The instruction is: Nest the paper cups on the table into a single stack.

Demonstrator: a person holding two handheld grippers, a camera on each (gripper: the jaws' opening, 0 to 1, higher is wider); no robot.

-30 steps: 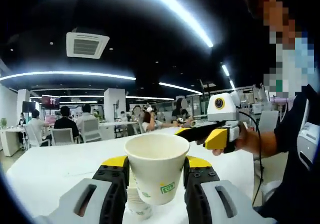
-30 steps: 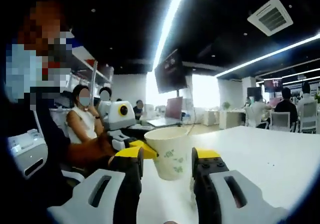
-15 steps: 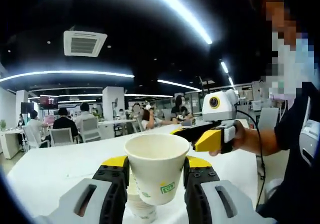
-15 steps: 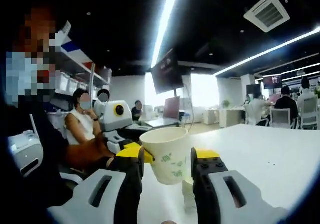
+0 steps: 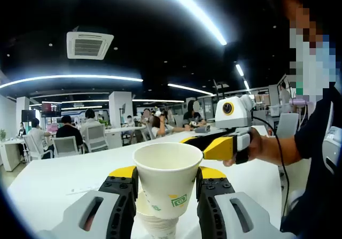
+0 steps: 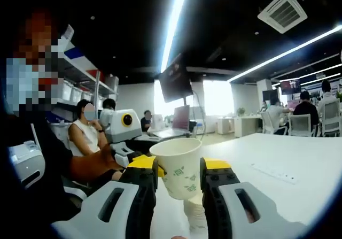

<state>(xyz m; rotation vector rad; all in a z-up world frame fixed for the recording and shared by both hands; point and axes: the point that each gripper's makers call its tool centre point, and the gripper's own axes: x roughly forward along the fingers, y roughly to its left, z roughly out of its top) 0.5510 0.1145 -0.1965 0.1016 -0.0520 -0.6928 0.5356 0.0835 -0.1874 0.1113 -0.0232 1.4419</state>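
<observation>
A white paper cup (image 5: 166, 183) with green print stands upright between the jaws of my left gripper (image 5: 166, 175), which is shut on it. Right under it a stack of nested cups (image 5: 160, 227) rests on the white table (image 5: 59, 177). My right gripper (image 5: 199, 143) reaches in from the right, its yellow tips at the cup's far rim. In the right gripper view the cup (image 6: 178, 159) sits between the jaws of my right gripper (image 6: 179, 168), which flank it closely; contact is unclear. The stack (image 6: 195, 215) shows just below, and my left gripper (image 6: 145, 161) comes in from the left.
The person holding the grippers stands at the table's edge (image 5: 315, 159). A small strip of paper (image 6: 272, 172) lies on the table further out. Seated people and chairs (image 5: 69, 135) fill the room behind, well away from the table.
The held cup has shifted to sit directly above the stack, which now shows larger beneath it. The right gripper's jaws have narrowed slightly around the cup.
</observation>
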